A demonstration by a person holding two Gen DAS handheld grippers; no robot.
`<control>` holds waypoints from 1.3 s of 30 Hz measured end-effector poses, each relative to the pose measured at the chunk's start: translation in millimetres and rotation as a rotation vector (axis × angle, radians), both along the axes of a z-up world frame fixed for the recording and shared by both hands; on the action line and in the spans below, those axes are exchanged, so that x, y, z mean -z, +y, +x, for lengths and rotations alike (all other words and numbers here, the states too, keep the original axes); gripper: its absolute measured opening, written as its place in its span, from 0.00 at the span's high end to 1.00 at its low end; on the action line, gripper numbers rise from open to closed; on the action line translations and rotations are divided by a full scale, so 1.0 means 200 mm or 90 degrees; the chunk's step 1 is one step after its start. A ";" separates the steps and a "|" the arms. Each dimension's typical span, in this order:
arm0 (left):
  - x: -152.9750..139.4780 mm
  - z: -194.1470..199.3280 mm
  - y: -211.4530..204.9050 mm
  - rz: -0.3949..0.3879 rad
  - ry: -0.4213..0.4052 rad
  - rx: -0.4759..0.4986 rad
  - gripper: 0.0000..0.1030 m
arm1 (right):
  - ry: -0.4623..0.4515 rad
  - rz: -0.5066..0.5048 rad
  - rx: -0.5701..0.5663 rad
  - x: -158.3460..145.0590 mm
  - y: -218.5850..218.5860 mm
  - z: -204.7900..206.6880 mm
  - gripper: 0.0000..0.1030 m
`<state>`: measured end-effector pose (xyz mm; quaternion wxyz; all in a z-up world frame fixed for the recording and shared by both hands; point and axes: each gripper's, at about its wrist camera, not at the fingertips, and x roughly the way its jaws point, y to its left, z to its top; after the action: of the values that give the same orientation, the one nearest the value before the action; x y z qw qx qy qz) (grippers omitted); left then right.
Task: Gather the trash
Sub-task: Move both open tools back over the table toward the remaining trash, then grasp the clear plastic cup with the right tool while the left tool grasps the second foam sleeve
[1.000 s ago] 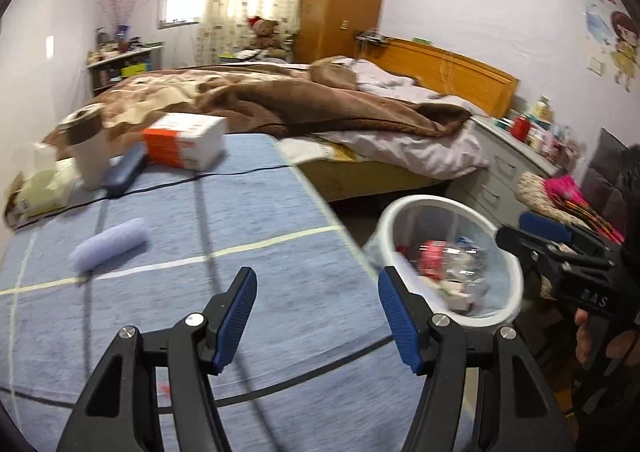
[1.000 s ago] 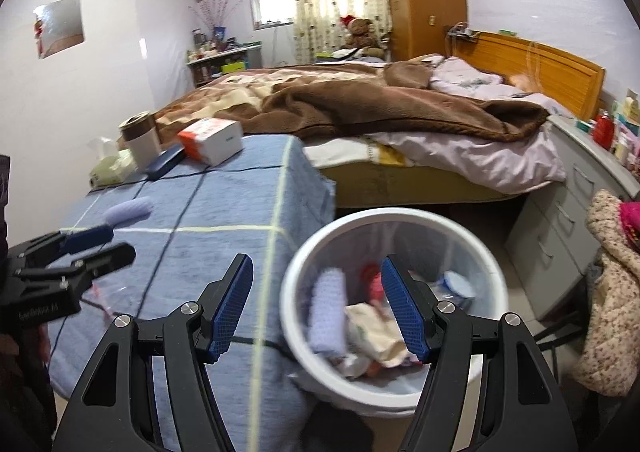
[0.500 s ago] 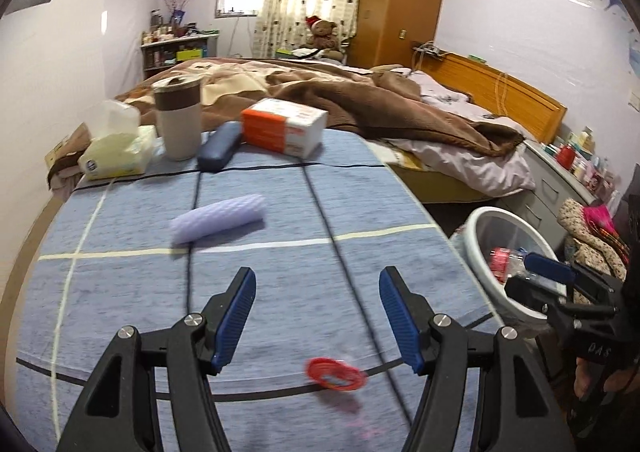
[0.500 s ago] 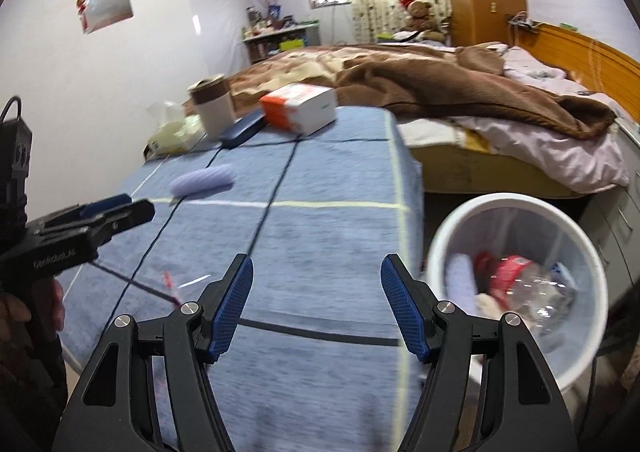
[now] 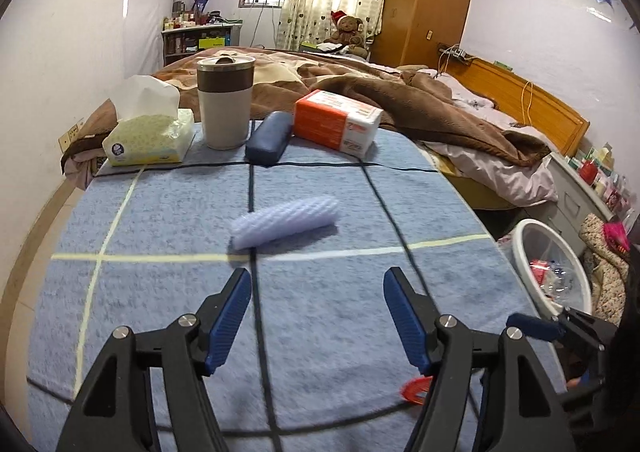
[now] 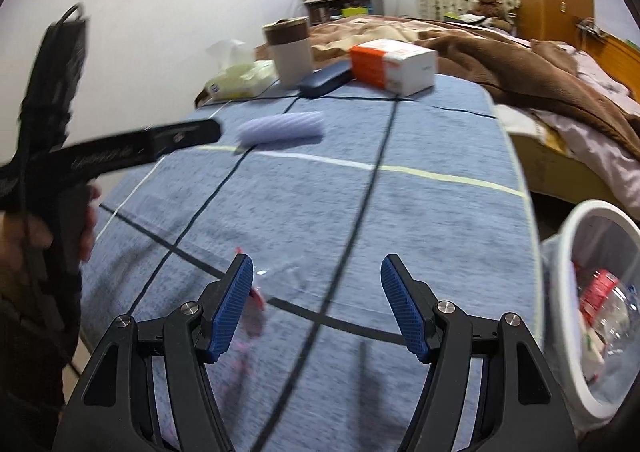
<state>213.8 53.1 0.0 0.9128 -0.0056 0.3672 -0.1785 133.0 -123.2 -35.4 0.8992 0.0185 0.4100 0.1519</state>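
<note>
A pale lilac textured roll (image 5: 286,221) lies on the blue checked tablecloth (image 5: 160,292), ahead of my open, empty left gripper (image 5: 316,318). It also shows in the right wrist view (image 6: 280,128). A small red and clear wrapper (image 5: 416,388) lies near the table's front, partly behind my left gripper's right finger; in the right wrist view it (image 6: 256,296) sits by the left finger of my open, empty right gripper (image 6: 316,308). The white trash bin (image 5: 552,272) with a crushed bottle stands on the floor right of the table (image 6: 592,292).
At the table's far end stand a tissue pack (image 5: 148,136), a brown-banded cup (image 5: 226,108), a dark blue case (image 5: 268,144) and an orange and white box (image 5: 336,122). A bed with brown blankets (image 5: 400,100) lies beyond. Drawers (image 5: 580,192) stand right.
Both grippers have swung left from the bin toward the table. The left gripper has moved forward, nearer the lilac roll; the red wrapper now lies under its right finger.
</note>
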 end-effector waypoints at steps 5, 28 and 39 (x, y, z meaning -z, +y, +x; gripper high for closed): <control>0.04 0.14 0.02 0.018 0.008 0.015 0.31 | 0.024 -0.010 -0.035 0.05 0.08 0.05 0.34; 0.22 0.56 -0.08 0.102 0.042 0.115 0.31 | 0.070 -0.072 -0.038 0.16 0.08 0.21 0.55; 0.29 0.58 -0.14 0.098 0.083 0.137 0.31 | 0.068 -0.062 -0.006 0.17 0.00 0.26 0.55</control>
<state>330.1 25.0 -57.8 0.8604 0.0923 0.4368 -0.2460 184.8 -123.9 -69.7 0.8752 -0.0193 0.4642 0.1349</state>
